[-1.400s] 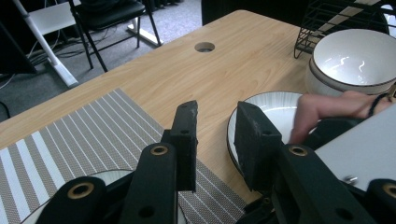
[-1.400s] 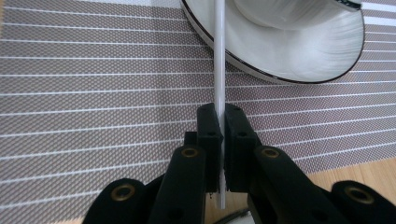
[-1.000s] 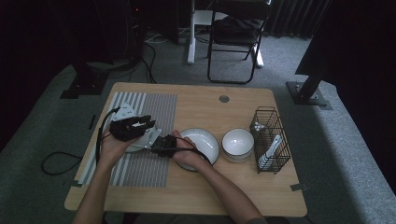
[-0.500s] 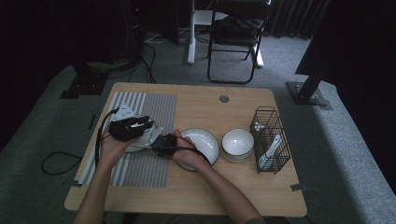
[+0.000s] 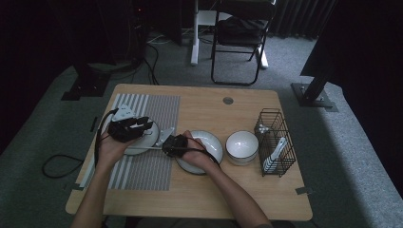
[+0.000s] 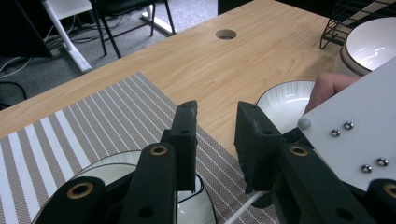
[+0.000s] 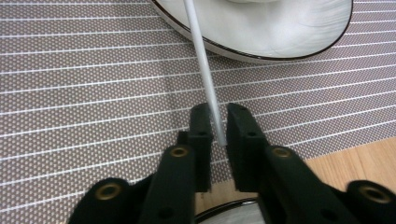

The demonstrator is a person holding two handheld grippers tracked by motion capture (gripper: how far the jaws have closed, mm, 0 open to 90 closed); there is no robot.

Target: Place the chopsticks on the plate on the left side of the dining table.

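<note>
**Right gripper pinches a thin white stick beside the plate on the mat**

Far left of the wooden table [image 5: 199, 190] lies the striped placemat [image 5: 157, 166], and on it sits a white plate [image 5: 142, 142] with a dark rim. The left gripper [image 5: 142, 126] hovers right over that plate, held in the person's left hand [image 5: 110, 149]. In the left gripper view its jaws are spread with a clear gap and nothing between them, the plate [image 6: 191, 205] just below them.

Moving right: the right gripper [image 5: 167, 144] points left, low over the mat. In the right gripper view its jaws have just been closing, and they're pinching the near end of a thin white stick [image 7: 203, 60]. The stick runs from the fingertips up across the mat [image 7: 70, 93] and over the rim of the plate [image 7: 280, 32]; its far end lies out of frame. From the high view it shows as a pale line [image 5: 154, 148] at the plate's edge.

Further right, a second white plate [image 5: 209, 142] lies under the right hand [image 5: 197, 154]. Next comes a white bowl [image 5: 242, 146], then a black wire basket [image 5: 275, 142] with white utensils inside, near the right edge.
</note>
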